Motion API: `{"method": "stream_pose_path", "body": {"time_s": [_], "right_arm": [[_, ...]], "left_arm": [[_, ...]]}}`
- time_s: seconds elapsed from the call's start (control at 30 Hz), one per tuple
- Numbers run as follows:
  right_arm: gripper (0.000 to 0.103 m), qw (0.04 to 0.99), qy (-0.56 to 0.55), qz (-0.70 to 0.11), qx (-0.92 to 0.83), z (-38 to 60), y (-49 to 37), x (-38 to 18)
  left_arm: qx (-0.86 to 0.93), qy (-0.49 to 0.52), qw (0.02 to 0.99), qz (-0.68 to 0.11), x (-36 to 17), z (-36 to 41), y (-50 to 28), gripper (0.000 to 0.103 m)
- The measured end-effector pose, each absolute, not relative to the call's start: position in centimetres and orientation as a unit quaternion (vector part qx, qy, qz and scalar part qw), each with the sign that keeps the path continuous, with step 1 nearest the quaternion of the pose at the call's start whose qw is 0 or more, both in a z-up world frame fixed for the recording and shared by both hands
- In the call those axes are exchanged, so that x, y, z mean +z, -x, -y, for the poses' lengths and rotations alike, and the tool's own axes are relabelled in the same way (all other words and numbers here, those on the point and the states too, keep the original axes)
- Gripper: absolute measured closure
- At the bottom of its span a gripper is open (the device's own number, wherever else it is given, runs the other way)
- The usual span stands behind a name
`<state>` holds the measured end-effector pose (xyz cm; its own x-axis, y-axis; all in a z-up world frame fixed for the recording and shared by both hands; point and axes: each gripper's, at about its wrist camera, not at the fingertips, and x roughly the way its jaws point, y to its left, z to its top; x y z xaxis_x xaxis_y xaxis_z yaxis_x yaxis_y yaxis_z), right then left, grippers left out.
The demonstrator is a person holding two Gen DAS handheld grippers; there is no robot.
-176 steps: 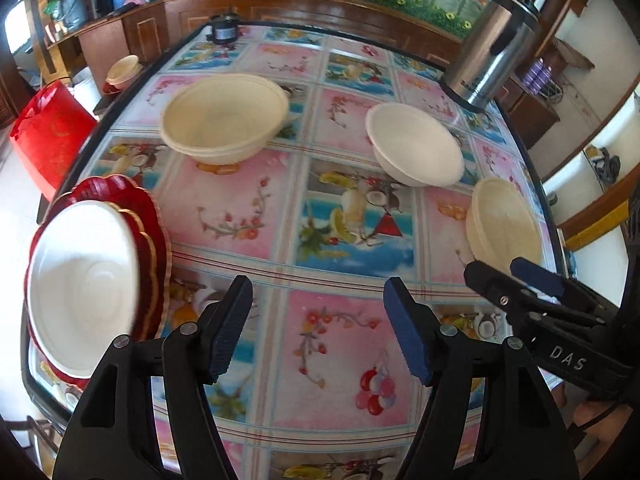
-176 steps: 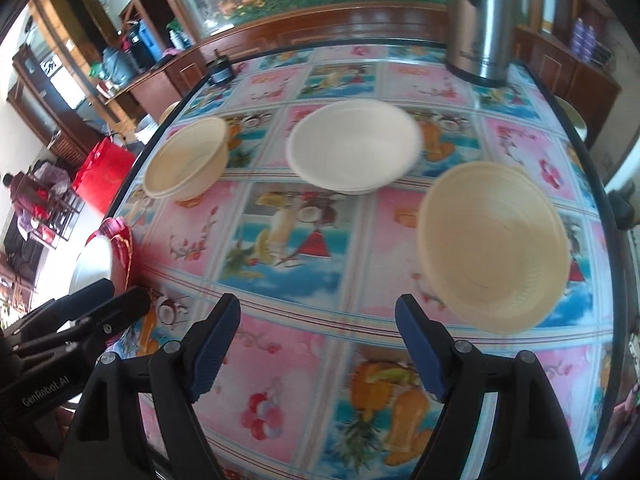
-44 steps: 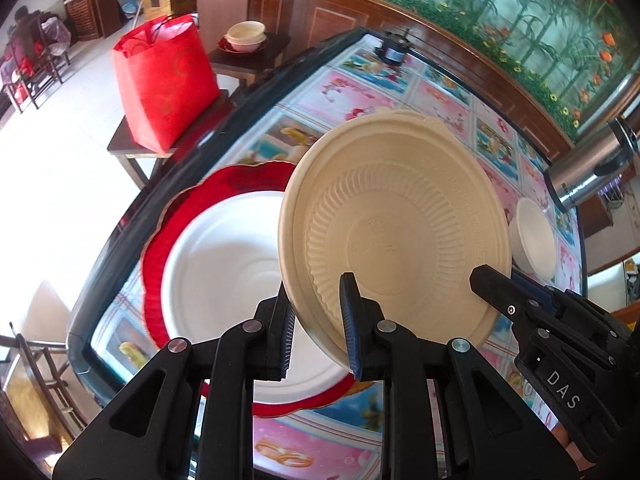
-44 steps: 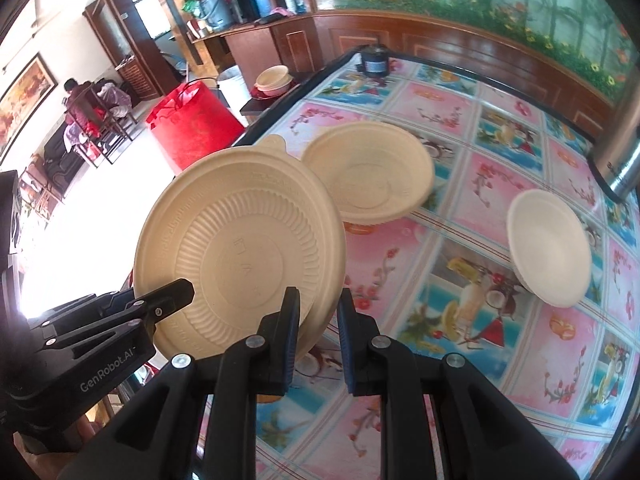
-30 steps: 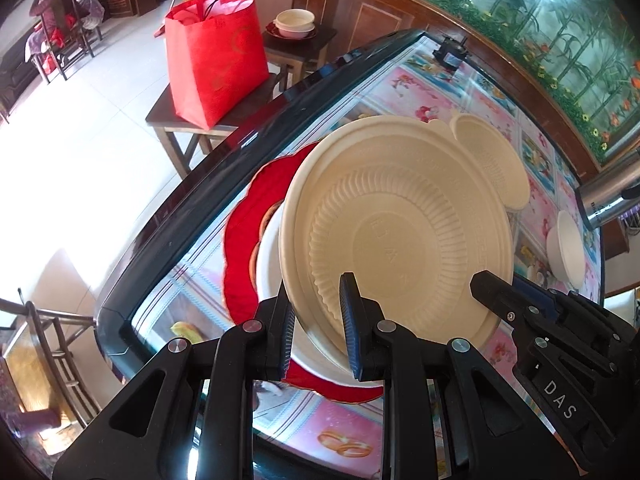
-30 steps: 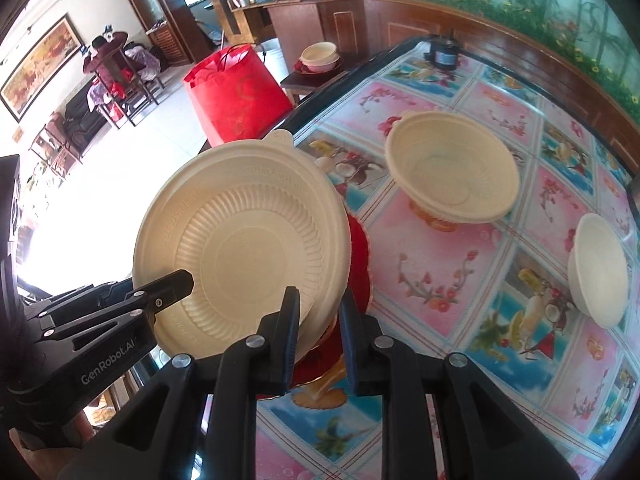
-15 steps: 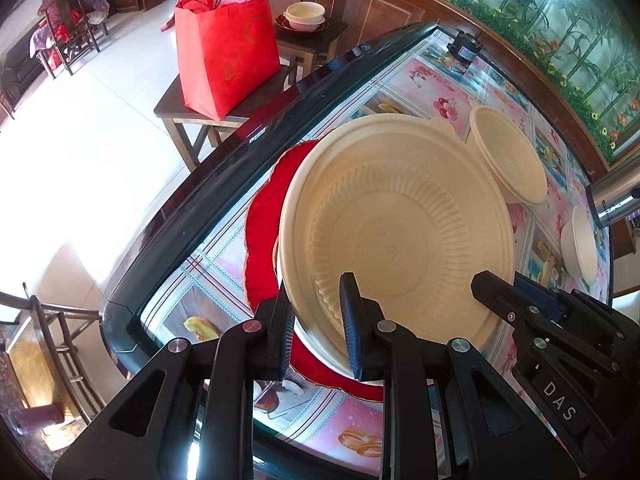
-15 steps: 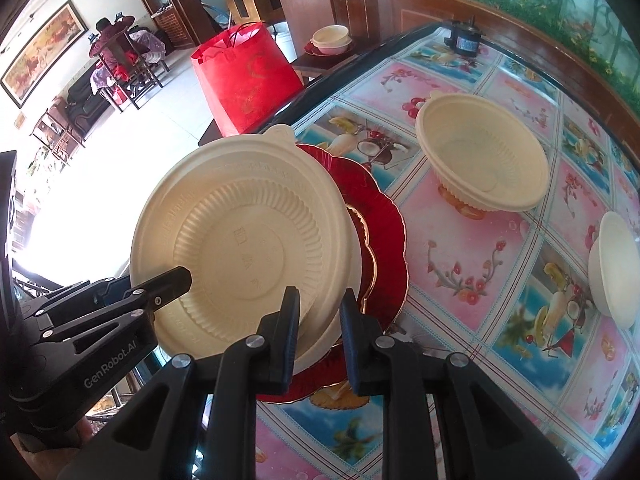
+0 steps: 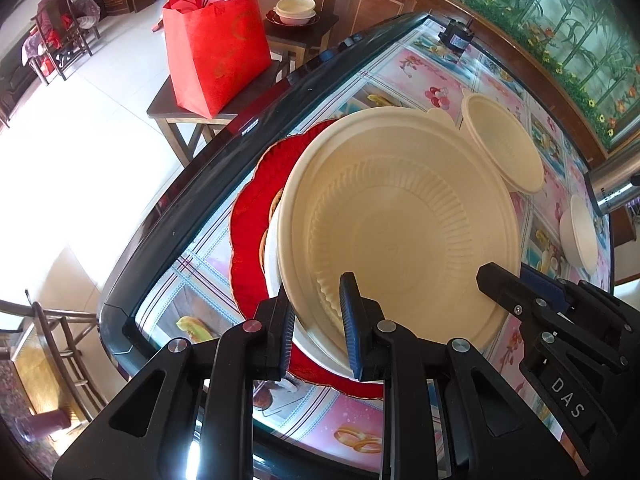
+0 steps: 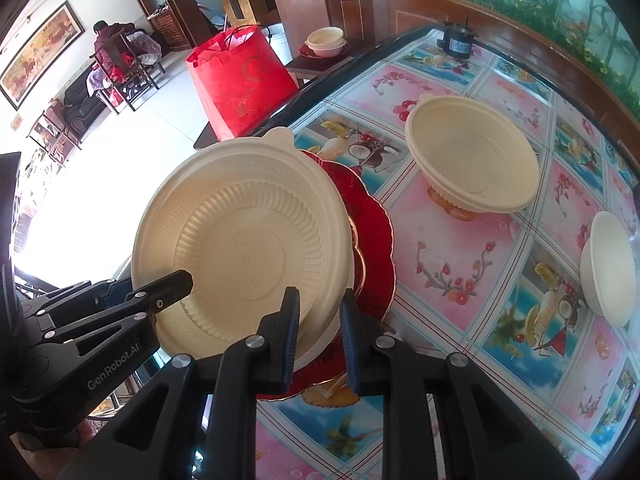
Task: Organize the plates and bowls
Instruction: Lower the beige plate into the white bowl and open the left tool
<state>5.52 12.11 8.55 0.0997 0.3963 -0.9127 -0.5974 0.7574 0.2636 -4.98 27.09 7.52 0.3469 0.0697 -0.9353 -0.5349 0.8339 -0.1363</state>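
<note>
I am clamping both tongs, left (image 9: 316, 320) and right (image 10: 320, 330), on the cream ribbed plastic bowl (image 9: 400, 220), holding it over the red scalloped plate (image 10: 374, 240) at the counter (image 10: 460, 240) edge.

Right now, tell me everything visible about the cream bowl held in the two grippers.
The cream bowl looks like thin moulded plastic: round, ribbed inside wall, flat base, small tab on its far rim. It is empty and tilted. The left gripper and right gripper are each shut on its near rim. It sits over a white bowl on red plates; contact is unclear.

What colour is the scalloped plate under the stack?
Red with a gold edge; right wrist view shows it best.
</note>
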Motion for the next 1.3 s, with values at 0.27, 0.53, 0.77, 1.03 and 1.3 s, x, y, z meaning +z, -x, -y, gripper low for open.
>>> {"method": "stream_pose_path", "body": {"time_s": [0.27,0.53,0.77,1.03,1.3], "right_arm": [[0.083,0.732,0.086,-0.588,0.333,-11.9,-5.4,8.1],[0.083,0.729,0.082,-0.592,0.334,-11.8,-5.4,7.8],[0.083,0.729,0.082,-0.590,0.336,-11.9,-5.4,7.9],[0.083,0.729,0.085,-0.589,0.339,-12.0,-5.4,7.8],[0.083,0.731,0.084,-0.587,0.337,-12.0,-5.4,7.9]], "left_arm": [[0.191,0.207,0.790,-0.545,7.1,-26.8,4.7,0.081],[0.194,0.213,0.787,-0.546,6.9,-26.8,4.8,0.081],[0.196,0.211,0.787,-0.545,7.1,-26.7,4.9,0.078],[0.197,0.204,0.796,-0.535,7.9,-26.4,5.2,0.054],[0.201,0.210,0.806,-0.515,9.0,-26.9,5.7,0.044]]}}
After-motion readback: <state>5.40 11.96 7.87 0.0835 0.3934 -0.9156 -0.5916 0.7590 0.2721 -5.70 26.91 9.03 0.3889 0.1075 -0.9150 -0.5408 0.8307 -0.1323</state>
